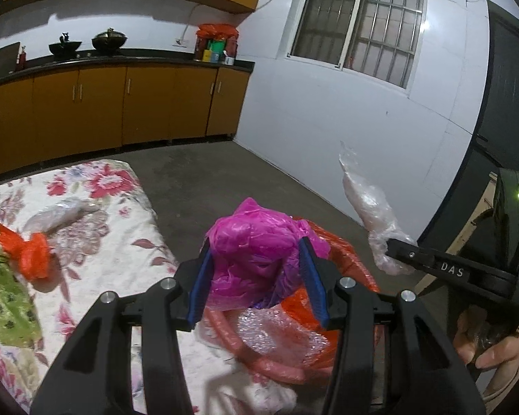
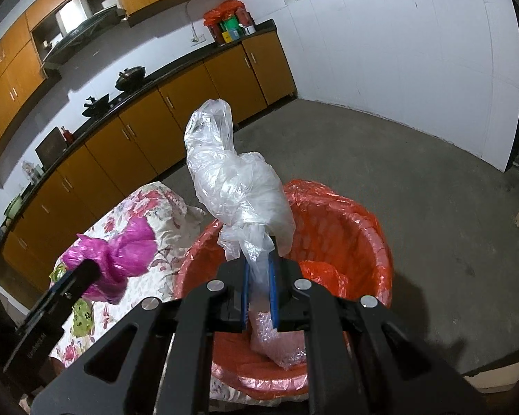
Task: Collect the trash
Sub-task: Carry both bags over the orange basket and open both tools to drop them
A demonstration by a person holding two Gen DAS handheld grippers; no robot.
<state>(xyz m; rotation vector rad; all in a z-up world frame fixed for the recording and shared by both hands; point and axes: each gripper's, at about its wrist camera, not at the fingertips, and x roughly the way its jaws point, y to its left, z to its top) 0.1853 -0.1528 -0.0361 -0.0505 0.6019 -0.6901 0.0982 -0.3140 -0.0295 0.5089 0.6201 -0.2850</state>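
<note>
looking along the left gripper [image 1: 257, 276], the fingers [image 1: 200, 285] stand about half apart and press on both flanks of a crumpled magenta bag [image 1: 256, 252], which bulges up and forward past the tips; the red-lined bin [image 1: 332, 325] lies just below and a little right of this load, its rim showing under the fingers, so the drop looks to be a short move down and to the right. off to the right, the right gripper [image 1: 403, 247] holds a clear plastic bag [image 1: 370, 214], and an orange scrap [image 1: 31, 252] waits on the flowered bench [image 1: 121, 235]. from the right gripper [image 2: 259, 285], nearly closed fingers [image 2: 272, 287] pinch the twisted neck of the clear plastic bag [image 2: 238, 186], whose long axis rises away from the tips, directly over the bin's mouth [image 2: 342, 228]. this hand seems nearer to release; the magenta bag [image 2: 121, 256] sits left of the rim, over the bench [image 2: 148, 280].
</note>
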